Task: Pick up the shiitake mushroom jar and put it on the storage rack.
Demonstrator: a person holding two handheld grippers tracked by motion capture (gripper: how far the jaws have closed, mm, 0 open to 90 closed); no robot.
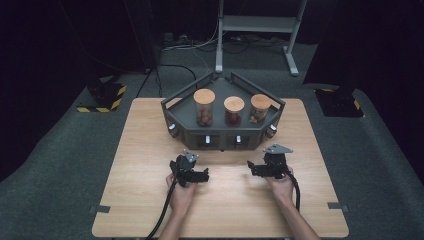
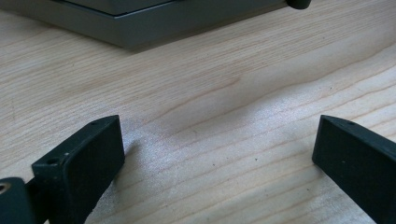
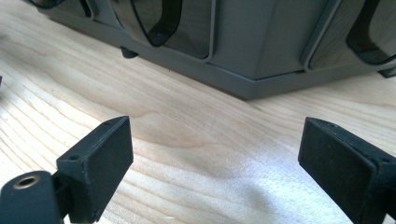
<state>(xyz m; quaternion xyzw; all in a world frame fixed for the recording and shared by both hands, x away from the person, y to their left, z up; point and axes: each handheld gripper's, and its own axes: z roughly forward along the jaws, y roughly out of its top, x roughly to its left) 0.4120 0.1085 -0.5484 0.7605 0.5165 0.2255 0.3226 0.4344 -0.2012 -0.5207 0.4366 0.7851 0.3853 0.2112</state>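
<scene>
Hovering low over the counter [image 1: 150, 150] near the grey rack [image 1: 222, 131]: left gripper [image 1: 204, 175] and right gripper [image 1: 251, 169], jaws gaping wide, gripping nothing.

A dark-curtained recording lab: a lone wooden worktop [image 1: 150, 200] on grey carpet [image 1: 60, 190], hazard-striped stand bases [image 1: 102, 97], loose floor cables [image 1: 195, 45].

Three jars [image 1: 234, 110] stand in a row on the rack [image 1: 176, 121], seemingly behind both grippers, on the table [image 1: 145, 150]
</scene>
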